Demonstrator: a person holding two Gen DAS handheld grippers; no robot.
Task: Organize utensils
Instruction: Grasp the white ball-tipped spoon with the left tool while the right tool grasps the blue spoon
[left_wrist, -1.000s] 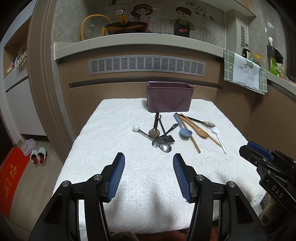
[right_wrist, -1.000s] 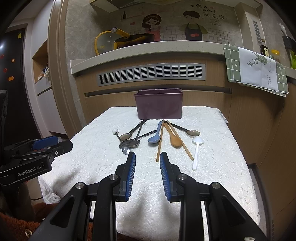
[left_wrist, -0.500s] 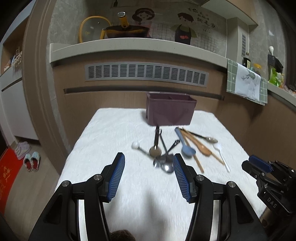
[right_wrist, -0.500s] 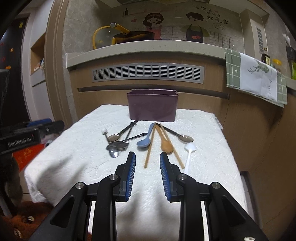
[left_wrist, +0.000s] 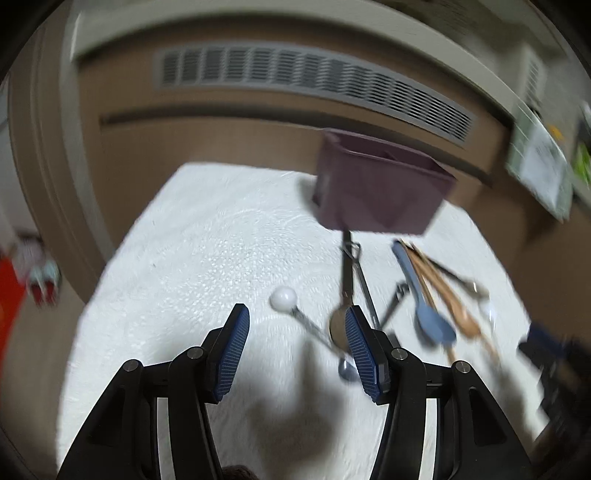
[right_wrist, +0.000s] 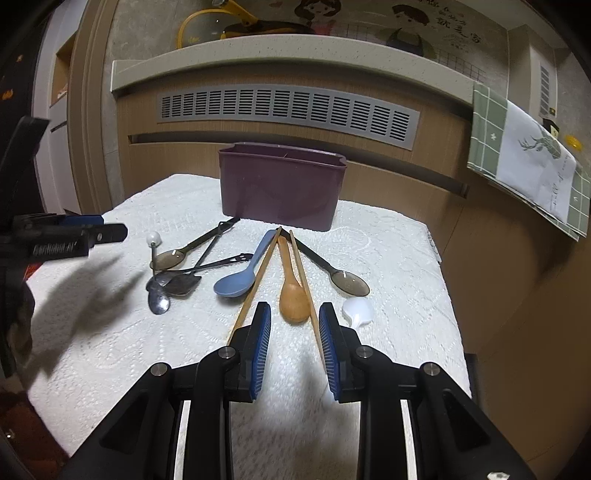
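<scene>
Several utensils lie on a white cloth in front of a purple holder box (right_wrist: 282, 184), which also shows in the left wrist view (left_wrist: 380, 192). A blue spoon (right_wrist: 240, 277), a wooden spoon (right_wrist: 291, 291), chopsticks (right_wrist: 255, 284), dark spoons (right_wrist: 332, 269) and a white spoon (right_wrist: 356, 312) show. My right gripper (right_wrist: 293, 339) is open, just short of the wooden spoon's bowl. My left gripper (left_wrist: 295, 354) is open and empty above a white-knobbed metal spoon (left_wrist: 295, 310), in a blurred view.
The white cloth (right_wrist: 110, 332) covers a small table, with edges close on the left, right and front. A wood-panelled counter wall with a grey vent (right_wrist: 288, 107) stands behind the box. A green checked towel (right_wrist: 524, 166) hangs at the right.
Both grippers have moved forward toward the utensils. The left one swung down and left over the white-knobbed spoon. The right gripper's jaws have opened wider.
</scene>
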